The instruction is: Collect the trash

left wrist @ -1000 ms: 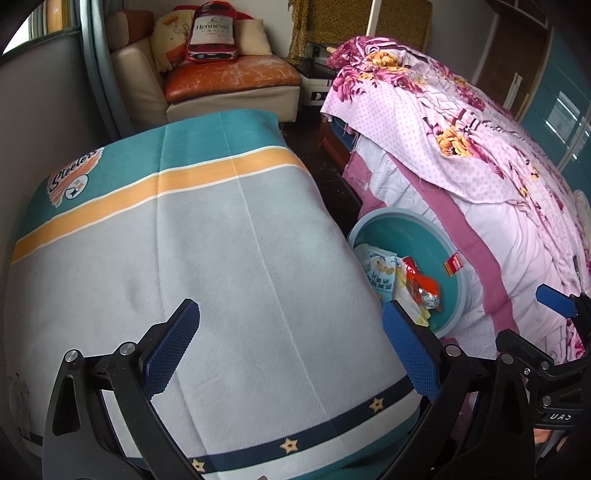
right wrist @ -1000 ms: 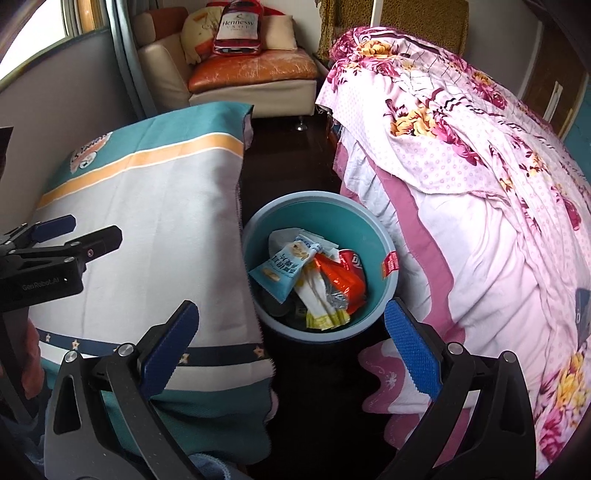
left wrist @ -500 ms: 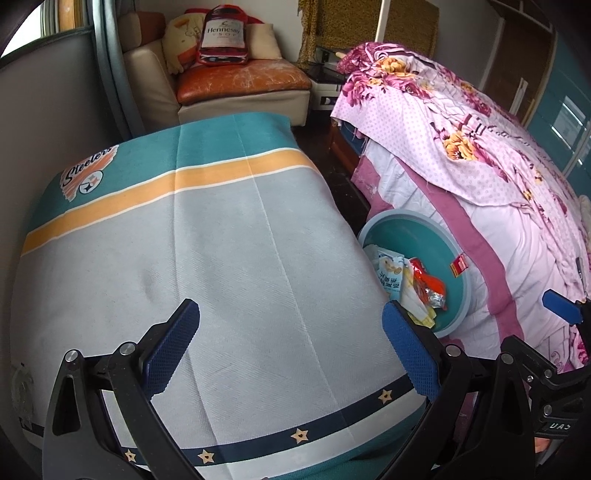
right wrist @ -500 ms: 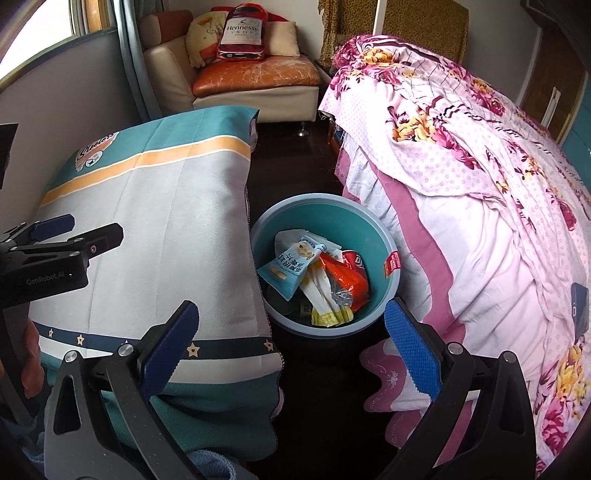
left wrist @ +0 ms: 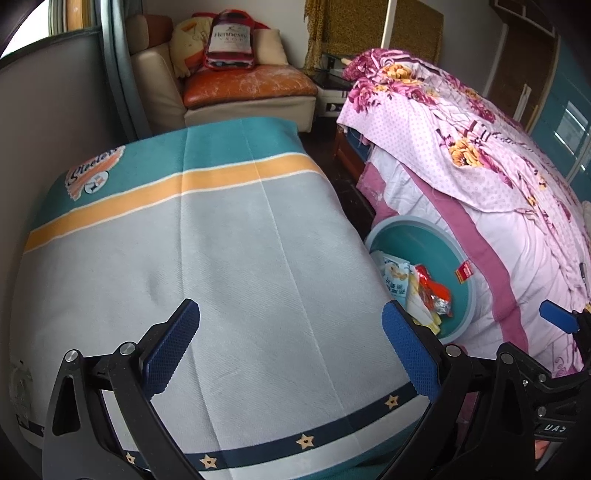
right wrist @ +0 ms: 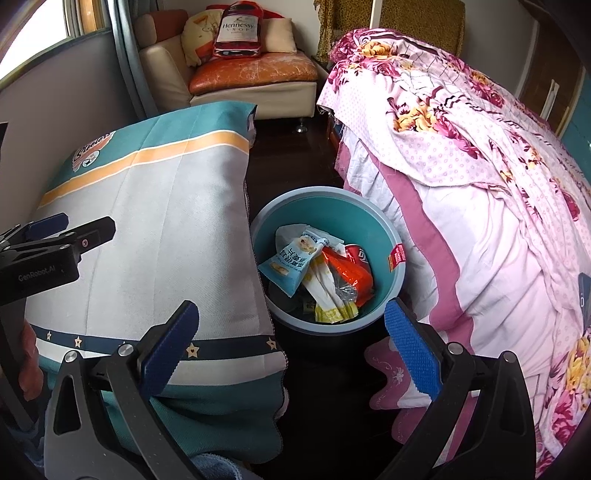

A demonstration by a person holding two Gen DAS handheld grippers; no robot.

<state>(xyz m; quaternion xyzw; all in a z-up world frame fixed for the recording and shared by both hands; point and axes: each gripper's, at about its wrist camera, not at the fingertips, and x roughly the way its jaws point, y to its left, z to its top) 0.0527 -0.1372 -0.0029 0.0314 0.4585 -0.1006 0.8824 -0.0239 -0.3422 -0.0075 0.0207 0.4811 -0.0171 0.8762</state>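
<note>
Teal bin (right wrist: 327, 218) sits on the dark floor in the gap between the cloth-covered table (right wrist: 177, 236) and the bed (right wrist: 498, 229), its rim just beside both. Trash is inside it: a light-blue snack packet (right wrist: 291, 264) on the table side, an orange wrapper (right wrist: 351, 273) beside it, a white-and-yellow wrapper (right wrist: 328, 295) toward the near wall, a red can (right wrist: 356, 254) partly under the orange wrapper, some crumpled clear film near the middle. Red label (right wrist: 397, 255) stuck on the bin's inner wall, bed side. Right gripper (right wrist: 291, 339) hangs above the near edge of the bin, jaws spread wide, nothing between the blue pads (right wrist: 410, 341). Left gripper (left wrist: 291, 347) is over the grey part of the table cloth (left wrist: 221, 258), jaws also wide apart, holding nothing; pads (left wrist: 171, 343) are clear of the cloth as far as I can tell. From the left wrist camera the bin (left wrist: 402, 225) shows past the table's right edge, half hidden by it, same wrappers visible. Each gripper shows at the edge of the other's view. Background: beige armchair (right wrist: 236, 74) with an orange seat cushion, a bottle-shaped Hennessy pillow (right wrist: 238, 31) propped on it. Bed has a pink floral quilt (right wrist: 461, 110).
</note>
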